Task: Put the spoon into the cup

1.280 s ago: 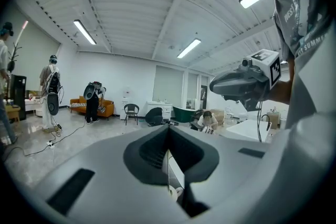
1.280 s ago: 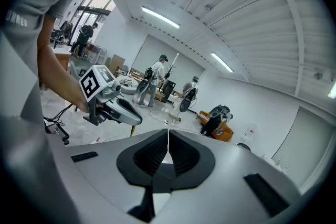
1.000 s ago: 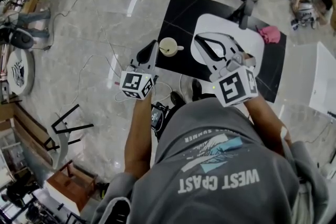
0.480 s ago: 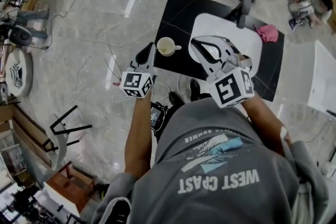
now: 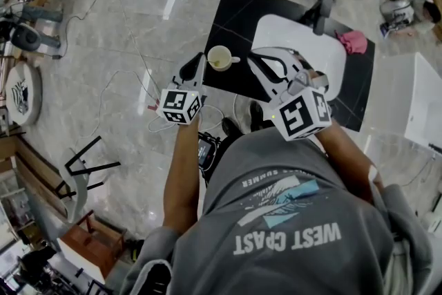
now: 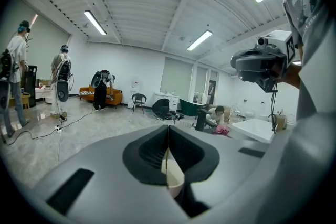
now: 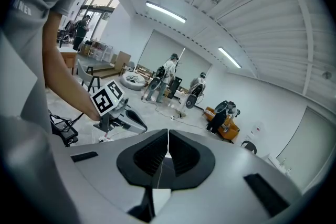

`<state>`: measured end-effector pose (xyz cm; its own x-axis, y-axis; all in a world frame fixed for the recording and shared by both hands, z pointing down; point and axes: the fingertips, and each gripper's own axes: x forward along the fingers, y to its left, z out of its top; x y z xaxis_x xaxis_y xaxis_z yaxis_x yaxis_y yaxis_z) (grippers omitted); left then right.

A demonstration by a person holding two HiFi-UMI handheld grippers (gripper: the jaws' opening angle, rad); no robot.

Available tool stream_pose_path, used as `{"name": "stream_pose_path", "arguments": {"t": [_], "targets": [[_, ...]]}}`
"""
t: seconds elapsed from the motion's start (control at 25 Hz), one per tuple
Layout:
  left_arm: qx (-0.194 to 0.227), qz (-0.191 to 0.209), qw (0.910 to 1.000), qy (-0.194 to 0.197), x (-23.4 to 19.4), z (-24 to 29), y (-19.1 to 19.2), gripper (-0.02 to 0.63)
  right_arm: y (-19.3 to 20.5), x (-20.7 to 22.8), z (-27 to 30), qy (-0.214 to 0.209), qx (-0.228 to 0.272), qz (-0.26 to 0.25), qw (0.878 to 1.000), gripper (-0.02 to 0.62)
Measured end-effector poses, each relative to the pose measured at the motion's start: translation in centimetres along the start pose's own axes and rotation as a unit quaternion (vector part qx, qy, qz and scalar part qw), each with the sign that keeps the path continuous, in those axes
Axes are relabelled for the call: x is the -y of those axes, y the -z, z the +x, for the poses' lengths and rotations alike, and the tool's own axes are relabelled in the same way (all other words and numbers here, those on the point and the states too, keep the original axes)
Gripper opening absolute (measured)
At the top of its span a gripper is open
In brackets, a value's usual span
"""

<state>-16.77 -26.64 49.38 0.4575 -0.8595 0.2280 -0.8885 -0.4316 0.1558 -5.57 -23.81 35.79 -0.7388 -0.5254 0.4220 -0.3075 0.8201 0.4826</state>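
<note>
The cup (image 5: pixel 220 59) is standing on the black surface (image 5: pixel 235 17), just beside the left hand-held gripper (image 5: pixel 200 59). I am not seeing the spoon anywhere. It may be sitting inside the cup, too small to tell. The left hand-held gripper and the right hand-held gripper (image 5: pixel 257 60) are both pressing their jaws together on nothing. Going slowly near the cup is the best way, so nothing is bumping it. The head view is showing the whole surface. The left gripper view is only showing the cup peeking out under closed jaws.
</note>
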Motion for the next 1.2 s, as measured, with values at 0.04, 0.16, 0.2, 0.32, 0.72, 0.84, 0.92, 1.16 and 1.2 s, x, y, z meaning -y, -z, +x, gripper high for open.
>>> {"name": "stream_pose_path", "arguments": {"t": [0.04,0.16,0.2,0.32,0.72,0.84,0.92,1.16,1.2], "targets": [[-0.002,-0.002,1.0,0.001,-0.1,0.0,0.1,0.003,-0.1,0.0,0.1,0.0,0.0,0.0,1.0,0.032],[-0.002,-0.002,1.0,0.003,-0.2,0.0,0.0,0.003,-0.3,-0.1,0.3,-0.001,0.001,0.0,1.0,0.032],[-0.001,-0.002,1.0,0.003,-0.2,-0.1,-0.1,0.002,-0.3,-0.2,0.3,-0.001,0.001,-0.001,1.0,0.032],[-0.001,-0.001,1.0,0.004,-0.3,-0.2,-0.4,0.002,-0.6,-0.4,0.4,-0.003,0.002,-0.001,1.0,0.032],[0.006,0.007,1.0,0.004,-0.3,-1.1,-1.6,0.003,-1.0,-0.6,0.4,-0.004,0.003,-0.003,1.0,0.032],[0.008,0.014,0.9998,0.01,0.1,-1.6,-2.4,0.003,-1.1,-0.7,0.4,-0.006,0.005,-0.004,1.0,0.032],[0.006,0.02,0.9996,0.017,0.5,-2.1,-3.1,0.002,-1.3,-0.9,0.4,-0.007,0.007,-0.004,1.0,0.032],[0.011,0.042,0.9985,0.033,1.3,-4.6,-6.2,0.002,-2.3,-2.1,0.7,-0.019,0.018,0.007,1.0,0.032],[0.012,0.046,0.9983,0.034,1.4,-5.0,-6.7,0.002,-2.5,-2.3,0.8,-0.021,0.019,0.007,1.0,0.032]]}}
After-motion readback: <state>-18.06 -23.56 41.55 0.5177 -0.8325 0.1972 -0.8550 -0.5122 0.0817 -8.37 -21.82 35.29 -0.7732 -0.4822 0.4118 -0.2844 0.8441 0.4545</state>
